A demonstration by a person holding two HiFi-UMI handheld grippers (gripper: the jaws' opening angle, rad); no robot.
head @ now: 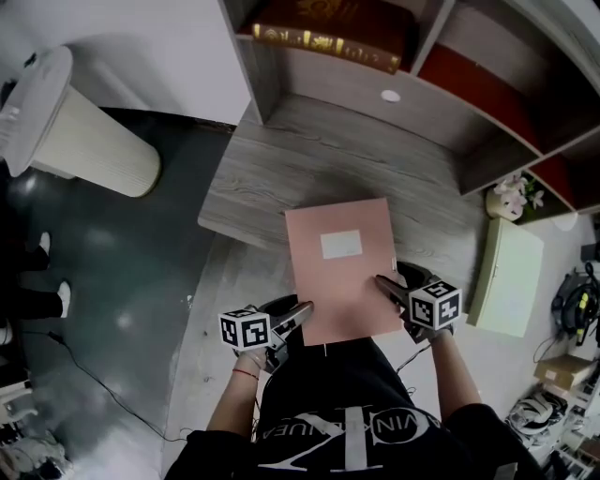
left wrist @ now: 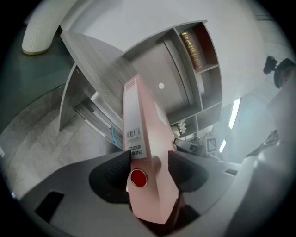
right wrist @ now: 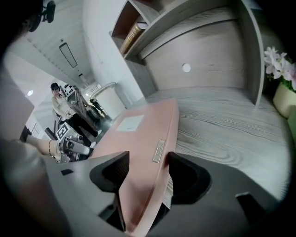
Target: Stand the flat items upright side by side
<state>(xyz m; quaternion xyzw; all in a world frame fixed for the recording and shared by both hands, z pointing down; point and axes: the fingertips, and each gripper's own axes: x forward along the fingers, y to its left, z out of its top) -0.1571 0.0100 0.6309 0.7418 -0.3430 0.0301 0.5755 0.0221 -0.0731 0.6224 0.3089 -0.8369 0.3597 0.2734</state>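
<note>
White ribbed cylinder (head: 94, 141) stands on the dark floor far left, well apart from the grey wood desk (head: 281, 159). Left gripper (head: 305, 309) (left wrist: 148, 159) is at the near-left corner of the pink file box (head: 342, 272) (left wrist: 143, 139). Its 2 jaws are about half apart and clamped on the box's barcode-labelled spine end, with a pad pressing each side. The box is carried by both grippers and lies roughly flat, white label up. Its far part is over the desk's front area and its near part is past the edge toward the person. Can't tell if it touches the desktop. Shelf unit (head: 441, 94) sits at the desk's back, with a brown book (head: 323, 28) in the upper-left bay. Right gripper (head: 384, 281) (right wrist: 145, 169) has the box's right edge (right wrist: 138, 139), jaws about half apart and closed on it. Cream box (head: 506, 277) and flower pot (head: 514, 195) are off to the right.
</note>
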